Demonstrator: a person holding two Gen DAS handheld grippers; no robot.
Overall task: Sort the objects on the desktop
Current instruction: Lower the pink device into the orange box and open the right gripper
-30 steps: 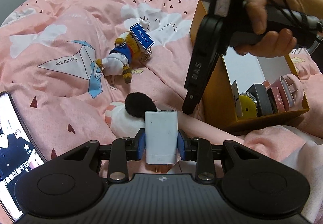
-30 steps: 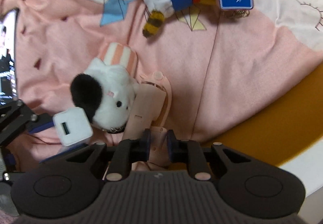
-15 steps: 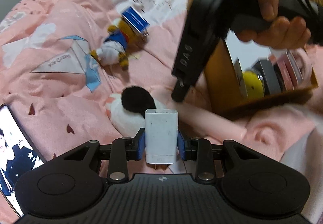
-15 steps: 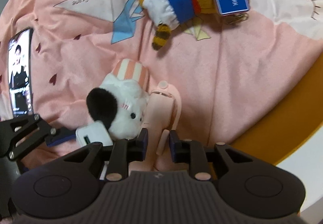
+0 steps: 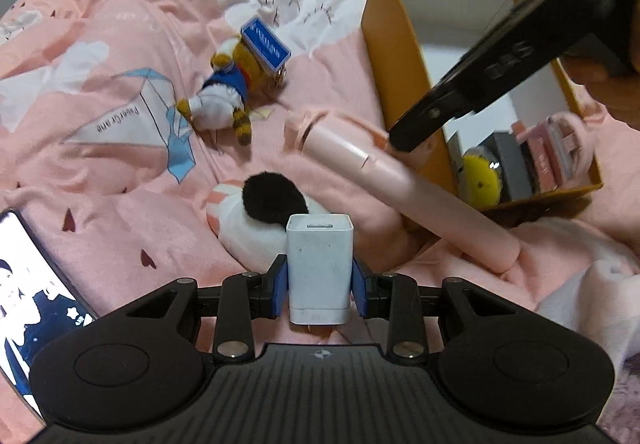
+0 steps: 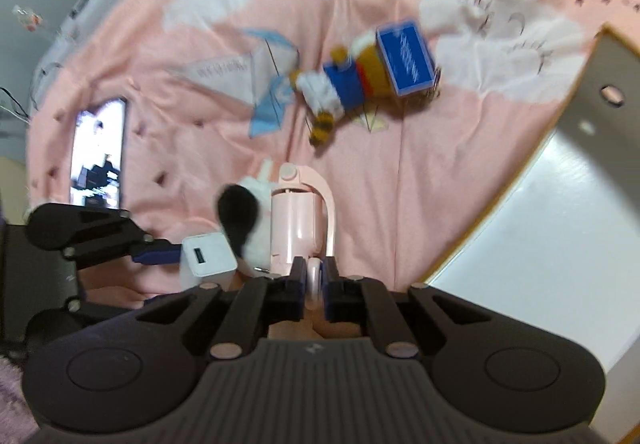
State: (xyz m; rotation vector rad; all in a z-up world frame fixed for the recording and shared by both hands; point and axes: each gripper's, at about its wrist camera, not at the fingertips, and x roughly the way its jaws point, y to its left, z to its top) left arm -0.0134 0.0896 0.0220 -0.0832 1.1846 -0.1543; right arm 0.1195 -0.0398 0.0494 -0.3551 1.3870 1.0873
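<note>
My left gripper (image 5: 320, 280) is shut on a white USB charger (image 5: 319, 268), held just above the pink bedspread. My right gripper (image 6: 314, 280) is shut on a pink handheld device (image 6: 298, 228), a long pink tube with a loop at its end; it hangs lifted off the bed in the left wrist view (image 5: 380, 168). A white plush with a black ear (image 5: 264, 212) lies under both. A bear plush in blue with a blue tag (image 5: 240, 84) lies farther off. An orange box (image 5: 404, 56) stands at the right.
The orange box holds a yellow round item (image 5: 482, 180), a dark block (image 5: 512, 164) and pink items (image 5: 560, 148). A phone with a lit screen (image 5: 28, 296) lies at the left on the bed. A white box (image 6: 100, 0) sits at the far bed edge.
My right gripper has closed on the pink device and lifted it off the bed, toward the orange box. My left gripper still holds the charger in much the same place.
</note>
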